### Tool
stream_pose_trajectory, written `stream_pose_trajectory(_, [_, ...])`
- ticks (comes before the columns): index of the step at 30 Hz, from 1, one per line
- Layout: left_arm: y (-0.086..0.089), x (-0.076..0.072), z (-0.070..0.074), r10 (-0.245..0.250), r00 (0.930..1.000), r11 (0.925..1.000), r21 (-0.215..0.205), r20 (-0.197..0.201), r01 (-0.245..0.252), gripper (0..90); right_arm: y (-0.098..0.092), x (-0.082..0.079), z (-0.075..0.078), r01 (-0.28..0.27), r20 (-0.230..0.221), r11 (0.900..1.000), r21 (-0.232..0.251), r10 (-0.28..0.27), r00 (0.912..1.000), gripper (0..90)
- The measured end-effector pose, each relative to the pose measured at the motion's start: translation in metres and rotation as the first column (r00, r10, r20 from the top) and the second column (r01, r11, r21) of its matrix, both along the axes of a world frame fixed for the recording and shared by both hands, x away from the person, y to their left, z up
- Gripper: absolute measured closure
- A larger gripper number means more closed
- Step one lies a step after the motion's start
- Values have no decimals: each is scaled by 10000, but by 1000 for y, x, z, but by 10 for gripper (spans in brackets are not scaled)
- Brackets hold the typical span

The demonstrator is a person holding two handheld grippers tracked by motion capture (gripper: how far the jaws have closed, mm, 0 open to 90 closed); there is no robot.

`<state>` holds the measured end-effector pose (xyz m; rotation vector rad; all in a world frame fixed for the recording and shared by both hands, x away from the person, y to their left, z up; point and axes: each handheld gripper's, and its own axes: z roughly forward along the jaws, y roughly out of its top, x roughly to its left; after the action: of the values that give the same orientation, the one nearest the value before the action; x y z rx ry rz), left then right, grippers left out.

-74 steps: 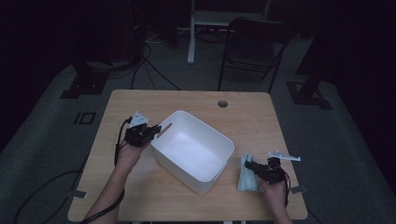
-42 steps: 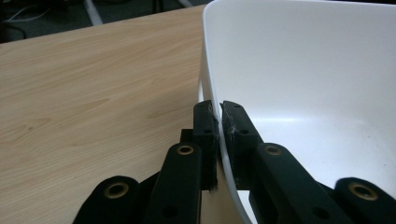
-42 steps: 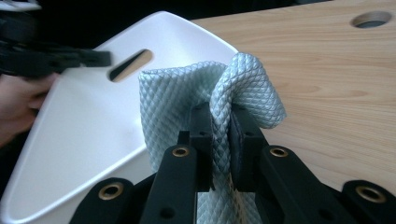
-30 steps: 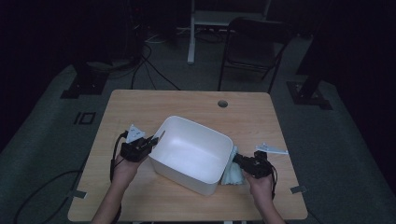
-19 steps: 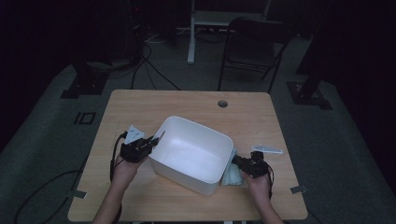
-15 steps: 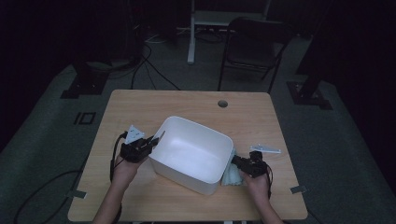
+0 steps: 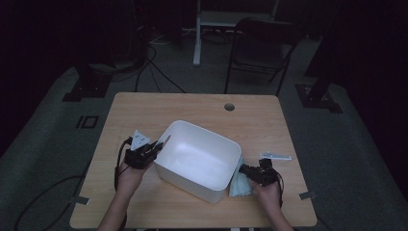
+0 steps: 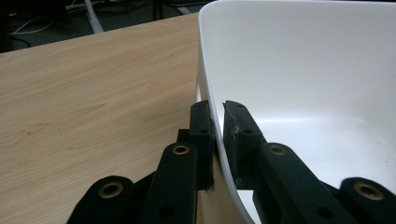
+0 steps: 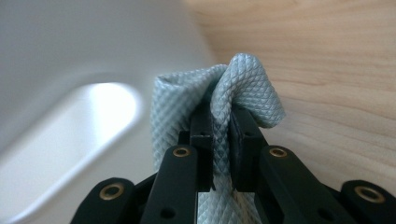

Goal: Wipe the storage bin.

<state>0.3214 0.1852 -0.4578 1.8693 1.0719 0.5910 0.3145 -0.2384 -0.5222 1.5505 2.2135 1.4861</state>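
Note:
A white plastic tub [image 7: 199, 159] stands tilted in the middle of the wooden table [image 7: 144, 110]. My left gripper [image 7: 158, 144] is shut on the tub's left rim [image 8: 212, 107], one jaw outside and one inside the wall. A pale blue-green textured cloth [image 7: 238, 183] lies against the tub's right outer side. My right gripper [image 7: 245, 170] is shut on a fold of that cloth [image 9: 243, 88], right beside the tub's wall [image 9: 84, 56].
A small white flat piece [image 7: 275, 156] lies on the table behind my right hand. A round cable hole [image 7: 229, 107] sits near the table's far edge. A folding chair [image 7: 260, 48] stands beyond the table.
The tub has shifted toward the near side, and my left hand with it. My right gripper has moved left to the tub's wall with the cloth. In the last half second nothing moves.

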Motion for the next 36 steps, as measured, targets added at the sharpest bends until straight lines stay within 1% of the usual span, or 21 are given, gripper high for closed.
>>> stream_pose_trajectory(2, [0,0,0,49,10000,10000,-55,-3,-50,826,-2,-11,10,-274,248,9992,300,267,9993,819])
stream_pose_trajectory(3, [0,0,0,62,10000,10000,-77,-20,-62,826,0,-18,14,-408,424,9986,341,393,9983,819])
stream_pose_trajectory(6, [-1,0,0,34,10000,9999,-119,-32,-34,825,7,-22,14,-417,619,9991,23,415,9972,818])
stream_pose_trajectory(7, [-1,0,0,27,10000,9999,-114,-35,-28,823,8,-21,11,-285,544,9996,46,282,9981,819])
stream_pose_trajectory(9, [-1,0,0,-18,10000,10000,-88,-6,18,823,8,-19,9,-259,466,9996,67,256,9986,818])
stream_pose_trajectory(10, [-1,0,0,-7,10000,9999,-152,-24,7,820,9,-16,6,-233,371,9997,-8,233,9990,819])
stream_pose_trajectory(12, [0,0,0,-35,10000,9999,-119,-1,35,817,10,-13,1,-113,256,9999,-47,114,9996,819])
stream_pose_trajectory(15, [0,0,-1,55,10000,9997,-242,1,-55,812,11,-7,-4,-54,123,9997,-242,57,9999,819])
stream_pose_trajectory(17, [-1,0,-1,119,9999,9997,-201,3,-119,813,13,-2,-12,31,-73,9987,-512,-34,10000,819])
stream_pose_trajectory(18, [-1,0,-1,150,9999,9997,-207,3,-150,813,13,0,-17,43,-242,9985,-545,-56,9997,819])
stream_pose_trajectory(20, [-2,0,-1,271,9996,9994,-200,-2,-271,813,13,3,-23,27,-497,9989,-473,-51,9988,819])
stream_pose_trajectory(22, [-2,0,-1,316,9995,9992,-236,-9,-316,813,12,4,-23,44,-580,9992,-387,-67,9983,820])
stream_pose_trajectory(23, [-2,0,-1,345,9994,9991,-238,-8,-345,812,12,2,-20,-10,-529,9991,-425,-12,9986,819])
stream_pose_trajectory(25, [-2,0,-1,394,9992,9990,-211,-5,-394,812,11,-2,-15,-148,-396,9994,-320,135,9991,819])
stream_pose_trajectory(27, [-2,0,-1,378,9993,9991,-211,-1,-378,814,10,-10,-7,-358,-215,9994,-35,357,9991,819])
stream_pose_trajectory(28, [-2,0,-1,372,9993,9990,-231,-7,-372,813,11,-17,-1,-471,-4,9989,43,471,9989,819])
stream_pose_trajectory(30, [-2,0,-1,280,9996,9994,-203,-5,-280,814,14,-24,6,-576,227,9983,-52,577,9981,819])
stream_pose_trajectory(31, [-2,0,-1,263,9997,9994,-231,-15,-264,814,16,-26,7,-514,346,9984,-229,521,9980,819])
stream_pose_trajectory(33, [-2,0,-1,240,9997,9994,-233,-9,-240,812,17,-25,3,-402,421,9990,-187,410,9983,819])
stream_pose_trajectory(34, [-2,0,-1,256,9997,9994,-229,-2,-256,812,18,-23,1,-412,357,9987,-308,423,9985,820])
stream_pose_trajectory(36, [-2,0,-1,266,9996,9993,-268,2,-266,810,18,-19,-5,-379,143,9986,-356,385,9992,820])
